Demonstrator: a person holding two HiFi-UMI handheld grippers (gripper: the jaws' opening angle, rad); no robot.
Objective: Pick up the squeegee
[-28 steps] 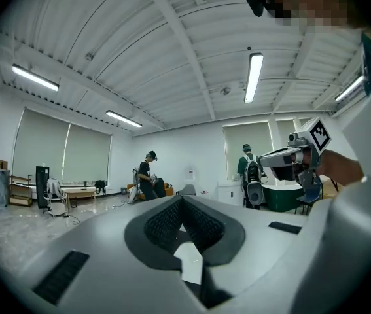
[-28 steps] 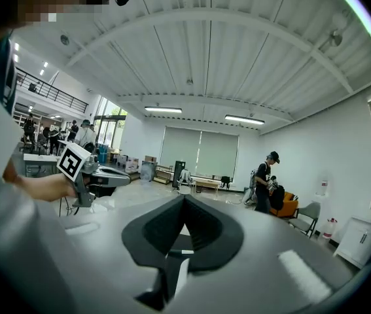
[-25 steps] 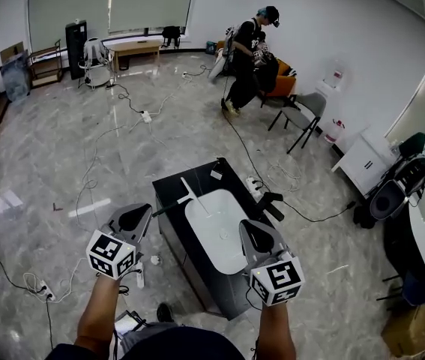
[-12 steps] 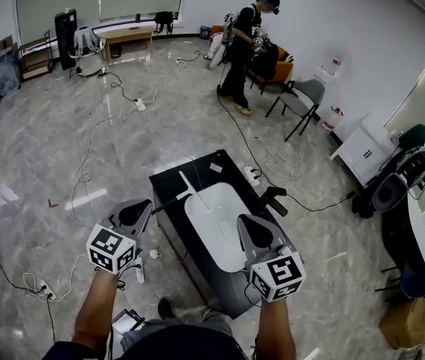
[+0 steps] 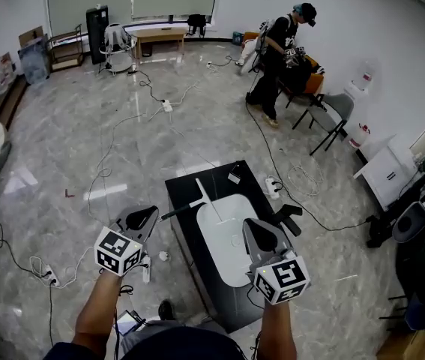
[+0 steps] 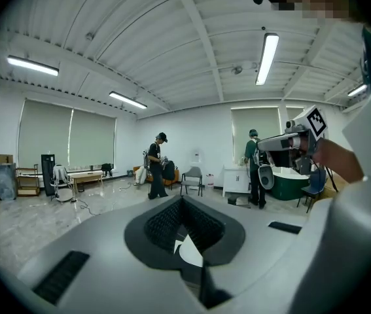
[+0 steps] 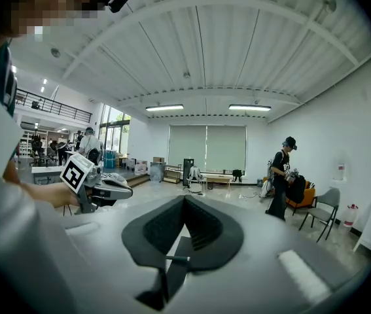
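The squeegee [image 5: 190,205] lies untouched on the black counter [image 5: 180,190], left of the white basin [image 5: 227,240]. The left gripper [image 5: 146,214] and right gripper [image 5: 255,227] hover nearby, both clenched and empty. The whole pick remains.

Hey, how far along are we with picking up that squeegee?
Done: nothing yet. The squeegee lies untouched on the black table, at the white basin's far edge. In hand: nothing. The left claw and right claw are both shut and empty, short of it. Left: open one, reach, grip, lift.
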